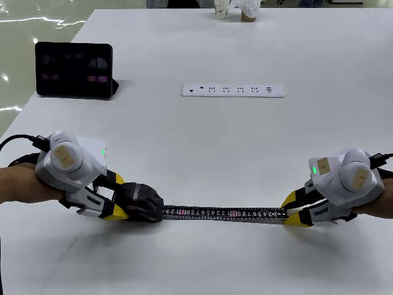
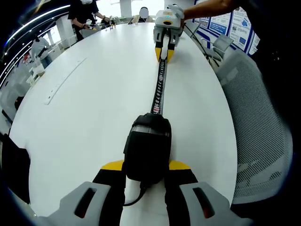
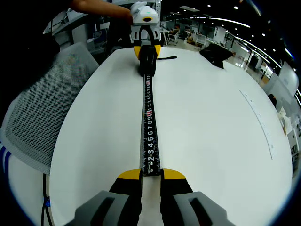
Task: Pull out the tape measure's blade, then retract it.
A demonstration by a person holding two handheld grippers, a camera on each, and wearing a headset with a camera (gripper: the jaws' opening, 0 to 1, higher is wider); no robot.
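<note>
The blade is drawn out along the surface, its tip pinched by the right gripper, the case clamped by the left gripper; retraction is not yet done.

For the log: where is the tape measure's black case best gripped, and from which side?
Grip the black case across two opposite sides, coming from its rear, opposite the mouth where the blade runs out. The left gripper holds it so: its fingers sit clear of the blade, and the pull of the right gripper runs straight along the grip.
</note>
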